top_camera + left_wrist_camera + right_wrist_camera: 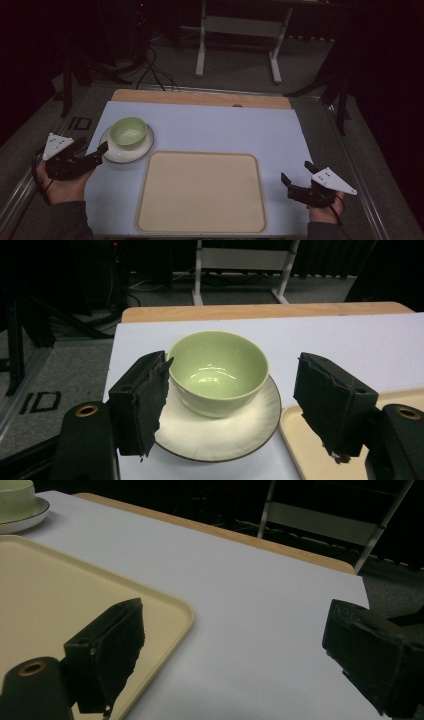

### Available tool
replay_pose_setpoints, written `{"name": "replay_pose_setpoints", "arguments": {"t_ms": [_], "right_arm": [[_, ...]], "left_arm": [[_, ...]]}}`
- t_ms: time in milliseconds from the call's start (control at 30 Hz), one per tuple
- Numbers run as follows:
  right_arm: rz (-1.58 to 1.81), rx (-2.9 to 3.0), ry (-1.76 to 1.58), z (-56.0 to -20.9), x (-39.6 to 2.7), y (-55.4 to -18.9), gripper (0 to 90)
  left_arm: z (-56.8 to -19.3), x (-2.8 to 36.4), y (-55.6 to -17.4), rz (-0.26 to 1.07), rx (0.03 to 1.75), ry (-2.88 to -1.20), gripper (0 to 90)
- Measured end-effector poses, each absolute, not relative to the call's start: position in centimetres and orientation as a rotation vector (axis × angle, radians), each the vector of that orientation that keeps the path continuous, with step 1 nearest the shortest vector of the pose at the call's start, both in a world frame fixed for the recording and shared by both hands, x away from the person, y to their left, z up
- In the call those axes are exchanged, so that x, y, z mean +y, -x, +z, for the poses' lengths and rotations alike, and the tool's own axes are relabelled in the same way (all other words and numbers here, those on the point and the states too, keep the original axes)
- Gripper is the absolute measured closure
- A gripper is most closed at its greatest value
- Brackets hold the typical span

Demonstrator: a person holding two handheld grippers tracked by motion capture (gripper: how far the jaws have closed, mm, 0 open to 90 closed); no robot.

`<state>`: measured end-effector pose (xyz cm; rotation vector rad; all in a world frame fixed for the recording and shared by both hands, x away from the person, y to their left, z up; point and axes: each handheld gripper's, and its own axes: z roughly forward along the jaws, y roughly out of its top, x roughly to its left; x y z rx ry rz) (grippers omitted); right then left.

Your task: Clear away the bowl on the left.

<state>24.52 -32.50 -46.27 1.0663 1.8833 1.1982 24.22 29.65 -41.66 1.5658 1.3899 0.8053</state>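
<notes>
saucer (220, 432) part hidden behind left fingers (145, 405), tray (320, 450) cropped

Looks like a lab or recording studio rather than a home. Dark curtains (30, 45) all round, cables (152, 70) trailing over grey carpet (235, 65), a white-legged workbench (240, 35) behind, and a metal-framed table (200, 127) under a pale sheet.

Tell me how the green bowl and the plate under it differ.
The bowl is pale green and deep with tall sides; the plate is white, shallow and wider, with a dark rim. The bowl sits on top of the plate; the plate rests directly on the table. Both are round, glossy and look empty.
</notes>
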Motion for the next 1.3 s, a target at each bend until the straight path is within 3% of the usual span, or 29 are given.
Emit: {"name": "replay_pose_setpoints", "arguments": {"t_ms": [1300], "right_arm": [[1.210, 1.866, -1.062, -46.1, -32.6, -24.5, 9.5]], "left_arm": [[-43.5, 31.2, -31.0, 0.717, 1.436, -1.560, 30.6]]}}
